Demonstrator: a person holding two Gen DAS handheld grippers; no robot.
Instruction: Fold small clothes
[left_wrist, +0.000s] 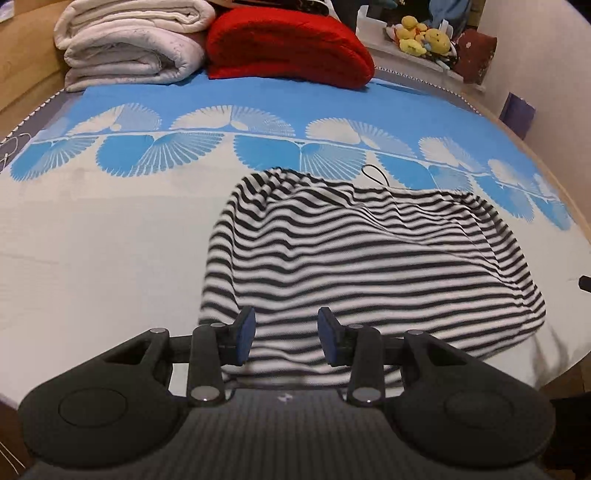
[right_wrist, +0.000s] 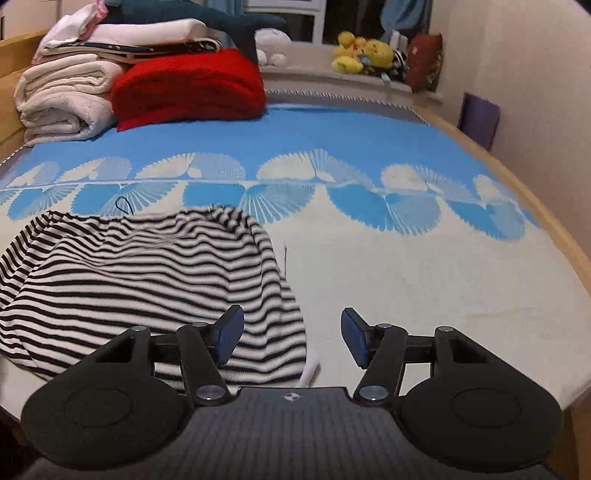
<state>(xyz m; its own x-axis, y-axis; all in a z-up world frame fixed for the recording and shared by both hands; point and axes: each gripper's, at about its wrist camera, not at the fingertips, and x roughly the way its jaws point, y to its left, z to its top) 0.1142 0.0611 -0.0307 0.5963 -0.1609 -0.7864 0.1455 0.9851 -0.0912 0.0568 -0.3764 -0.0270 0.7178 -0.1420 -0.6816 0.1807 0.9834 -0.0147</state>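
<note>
A black-and-white striped garment (left_wrist: 362, 258) lies bunched and partly folded on the bed, near its front edge. It also shows at the left in the right wrist view (right_wrist: 147, 280). My left gripper (left_wrist: 286, 338) is open and empty, hovering over the garment's near left part. My right gripper (right_wrist: 291, 339) is open and empty, just above the garment's near right corner; its left finger (right_wrist: 229, 338) is over the stripes and its right finger (right_wrist: 354, 341) is over bare sheet. A thin black cord (left_wrist: 376, 175) lies at the garment's far edge.
The bed has a white and blue patterned sheet (left_wrist: 110, 229). Folded white blankets (left_wrist: 129, 44) and a red blanket (left_wrist: 288, 48) sit at the far end. Yellow plush toys (right_wrist: 365, 55) stand on the sill. A wall (right_wrist: 535, 92) runs along the right.
</note>
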